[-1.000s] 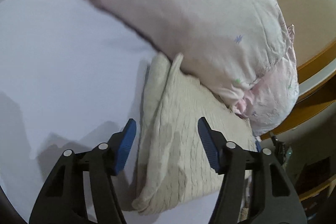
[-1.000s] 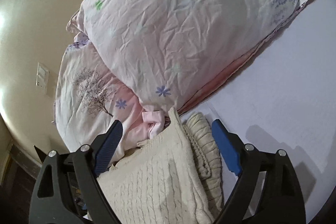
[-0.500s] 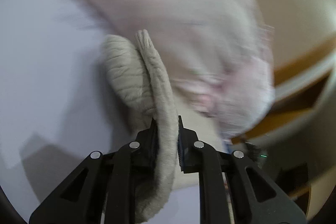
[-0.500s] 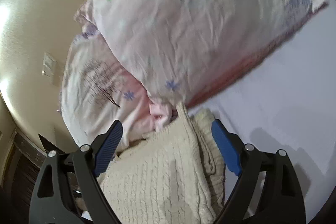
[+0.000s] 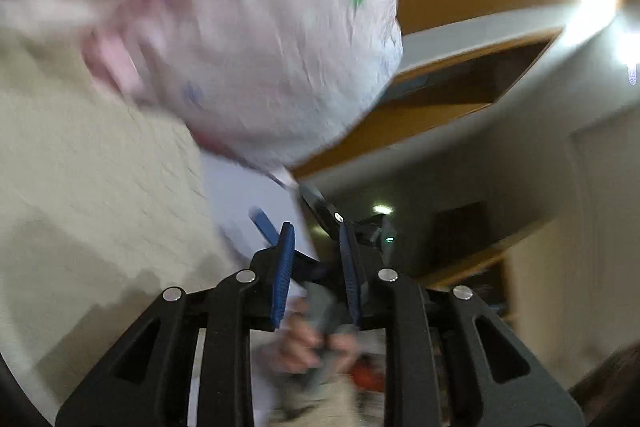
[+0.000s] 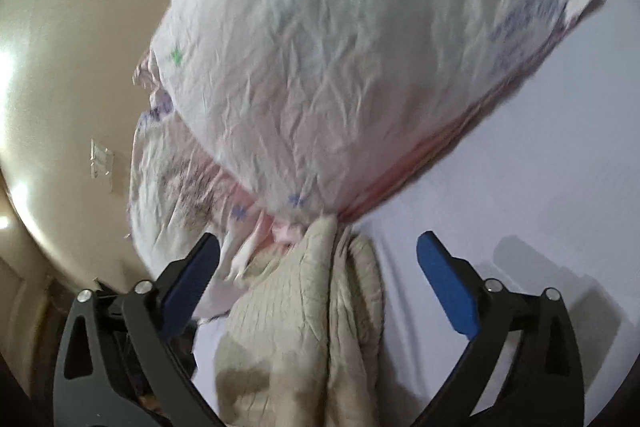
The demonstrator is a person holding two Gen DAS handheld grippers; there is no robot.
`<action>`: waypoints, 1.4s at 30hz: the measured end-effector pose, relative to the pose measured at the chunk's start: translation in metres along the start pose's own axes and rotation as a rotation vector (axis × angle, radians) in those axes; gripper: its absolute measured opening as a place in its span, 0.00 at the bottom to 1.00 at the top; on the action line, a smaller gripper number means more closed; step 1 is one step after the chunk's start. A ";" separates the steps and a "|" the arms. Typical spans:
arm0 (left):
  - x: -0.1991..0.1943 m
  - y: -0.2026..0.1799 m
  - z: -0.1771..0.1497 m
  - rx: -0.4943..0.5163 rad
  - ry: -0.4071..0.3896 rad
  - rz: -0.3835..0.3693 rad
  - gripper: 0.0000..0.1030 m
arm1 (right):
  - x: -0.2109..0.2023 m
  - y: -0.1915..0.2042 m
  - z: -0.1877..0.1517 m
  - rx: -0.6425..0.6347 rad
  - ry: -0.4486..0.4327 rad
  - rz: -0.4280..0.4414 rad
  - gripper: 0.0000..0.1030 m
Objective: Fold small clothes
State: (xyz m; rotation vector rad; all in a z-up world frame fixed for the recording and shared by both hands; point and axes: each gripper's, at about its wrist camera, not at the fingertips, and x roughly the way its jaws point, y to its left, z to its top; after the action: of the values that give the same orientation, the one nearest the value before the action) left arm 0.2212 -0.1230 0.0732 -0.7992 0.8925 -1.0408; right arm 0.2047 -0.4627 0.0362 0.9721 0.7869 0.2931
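A cream cable-knit garment point(image 6: 304, 311) lies folded on the pale lilac sheet point(image 6: 520, 163), its top edge against a pink floral pillow point(image 6: 352, 67). My right gripper point(image 6: 318, 263) is open, with a blue pad on each side of the garment's top. In the blurred left wrist view the knit point(image 5: 88, 187) fills the left side. My left gripper point(image 5: 316, 259) stands beside it with its pads a small gap apart and nothing between them. The other gripper point(image 5: 264, 223) and a hand point(image 5: 304, 343) show beyond it.
The pillow point(image 5: 264, 43) sits at the head of the bed, with a second patterned pillow point(image 6: 176, 187) under it. A wooden bed frame point(image 5: 460, 27) and a cream wall with a light switch point(image 6: 100, 159) lie beyond. Dark furniture point(image 5: 460, 231) stands off the bed.
My left gripper had clamped a fold of the knit half a second ago; it has now let go and swung right, off the garment. My right gripper stays open and has edged closer.
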 end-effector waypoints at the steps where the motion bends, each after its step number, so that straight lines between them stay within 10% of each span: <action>1: -0.017 -0.001 0.001 0.025 -0.038 0.077 0.50 | 0.007 0.000 -0.001 0.002 0.047 -0.004 0.96; 2: -0.036 0.002 -0.001 0.044 -0.082 0.195 0.66 | 0.016 0.001 -0.004 0.003 0.103 -0.008 0.96; 4: -0.062 0.012 -0.004 0.068 -0.113 0.368 0.66 | 0.031 0.003 -0.009 -0.007 0.184 -0.023 0.96; 8: -0.085 0.053 -0.021 -0.004 -0.075 0.537 0.71 | 0.053 0.010 -0.025 -0.062 0.277 -0.088 0.96; 13: -0.074 0.074 -0.039 -0.059 -0.026 0.509 0.81 | 0.061 0.019 -0.039 -0.142 0.295 -0.121 0.93; 17: -0.049 0.072 -0.045 -0.036 -0.031 0.474 0.84 | 0.067 0.020 -0.045 -0.168 0.312 -0.151 0.50; 21: -0.044 0.067 -0.051 0.044 -0.013 0.543 0.51 | 0.061 0.021 -0.053 -0.067 0.326 -0.013 0.32; 26: -0.111 0.052 -0.059 0.126 -0.058 0.520 0.44 | 0.062 0.050 -0.092 -0.112 0.395 0.117 0.31; 31: -0.145 0.054 -0.079 0.201 -0.082 0.671 0.57 | 0.064 0.084 -0.119 -0.402 0.298 -0.230 0.44; 35: -0.170 0.027 -0.102 0.322 -0.156 0.820 0.80 | 0.007 0.114 -0.133 -0.582 -0.004 -0.545 0.67; 39: -0.188 0.017 -0.131 0.317 -0.138 0.939 0.96 | -0.043 0.122 -0.149 -0.568 -0.038 -0.460 0.98; 42: -0.184 0.016 -0.151 0.285 -0.090 1.049 0.99 | -0.056 0.123 -0.169 -0.542 0.030 -0.407 0.98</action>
State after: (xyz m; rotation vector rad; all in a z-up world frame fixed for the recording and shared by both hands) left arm 0.0474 0.0361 0.0371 -0.0662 0.8872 -0.1832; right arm 0.0593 -0.3198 0.1094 0.2887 0.8531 0.1520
